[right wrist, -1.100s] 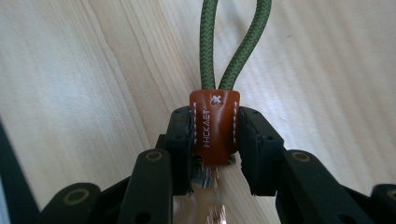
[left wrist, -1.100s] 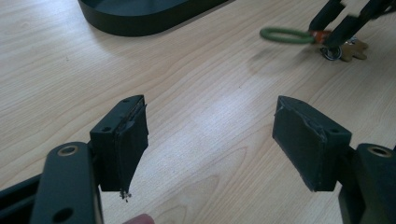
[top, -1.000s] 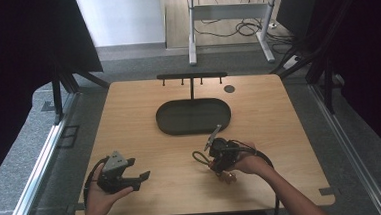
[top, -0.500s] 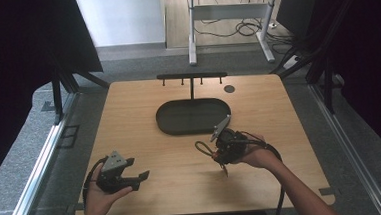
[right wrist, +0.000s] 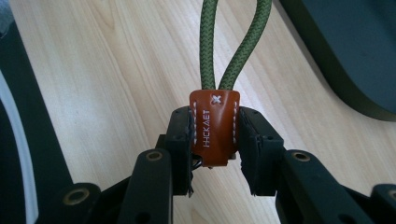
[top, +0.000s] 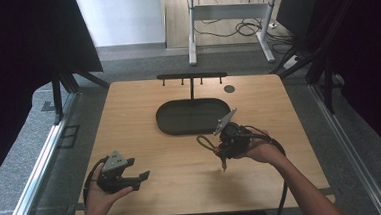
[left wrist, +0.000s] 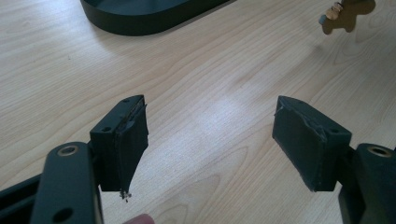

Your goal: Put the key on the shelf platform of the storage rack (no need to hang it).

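A keychain has a brown leather tab (right wrist: 215, 128) and a green cord loop (right wrist: 233, 42). My right gripper (right wrist: 215, 126) is shut on the tab, with the loop sticking out past its jaws. In the high view the right gripper (top: 220, 145) is held above the table just in front of the black oval tray (top: 179, 119), with the loop (top: 203, 141) pointing left. My left gripper (top: 142, 177) is low at the front left. In its own view the left gripper (left wrist: 210, 123) stands open over bare wood.
A black post rises from the back of the tray to a bar with several small hooks (top: 191, 76). A round grommet (top: 229, 89) sits at the back right of the wooden table (top: 129, 116). A small brown piece (left wrist: 345, 11) hangs in the left gripper view.
My right gripper has moved away from the person and toward the tray with the keychain in it. The left gripper has barely moved.
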Tool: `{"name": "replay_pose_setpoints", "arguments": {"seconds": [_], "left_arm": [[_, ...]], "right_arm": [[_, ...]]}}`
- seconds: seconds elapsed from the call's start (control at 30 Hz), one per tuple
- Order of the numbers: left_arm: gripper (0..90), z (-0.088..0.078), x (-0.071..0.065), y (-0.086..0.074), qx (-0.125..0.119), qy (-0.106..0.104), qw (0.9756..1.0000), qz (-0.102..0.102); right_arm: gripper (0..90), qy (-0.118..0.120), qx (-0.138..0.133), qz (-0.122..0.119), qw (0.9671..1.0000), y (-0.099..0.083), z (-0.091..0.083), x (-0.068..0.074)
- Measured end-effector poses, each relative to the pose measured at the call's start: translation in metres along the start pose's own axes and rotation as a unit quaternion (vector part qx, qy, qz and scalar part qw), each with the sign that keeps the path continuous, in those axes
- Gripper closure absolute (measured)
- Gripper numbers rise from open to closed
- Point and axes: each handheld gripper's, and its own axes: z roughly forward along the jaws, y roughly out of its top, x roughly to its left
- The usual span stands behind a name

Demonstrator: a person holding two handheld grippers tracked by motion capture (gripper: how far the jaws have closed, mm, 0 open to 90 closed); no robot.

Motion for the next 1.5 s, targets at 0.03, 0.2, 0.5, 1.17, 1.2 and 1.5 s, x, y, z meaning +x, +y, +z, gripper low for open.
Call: {"name": "replay_pose_setpoints", "arguments": {"seconds": [0.03, 0.2, 0.5, 1.17, 1.2, 1.5], "left_arm": [[26.9, 0.0, 0.0, 0.0, 0.0, 0.0, 1.0, 0.0], [26.9, 0.0, 0.0, 0.0, 0.0, -0.001, 1.0, -0.001], [26.9, -0.001, 0.001, 0.0, -0.003, -0.001, 1.0, -0.001], [26.9, -0.004, 0.001, 0.0, -0.006, -0.001, 1.0, -0.001], [26.9, -0.004, 0.001, 0.0, -0.006, -0.001, 1.0, -0.001], [26.9, -0.005, 0.001, 0.0, -0.008, -0.001, 1.0, -0.001]], "right_arm": [[67.1, 0.0, 0.0, 0.0, 1.0, 0.0, 0.0, 0.0], [67.1, -0.008, 0.005, -0.003, 0.9999, 0.004, -0.005, -0.004], [67.1, -0.017, 0.013, -0.003, 0.9998, 0.015, -0.012, -0.012], [67.1, -0.022, 0.021, -0.006, 0.9995, 0.034, -0.025, -0.025], [67.1, -0.022, 0.021, -0.003, 0.9995, 0.035, -0.025, -0.025], [67.1, -0.028, 0.026, -0.003, 0.9992, 0.039, -0.027, -0.033]]}}
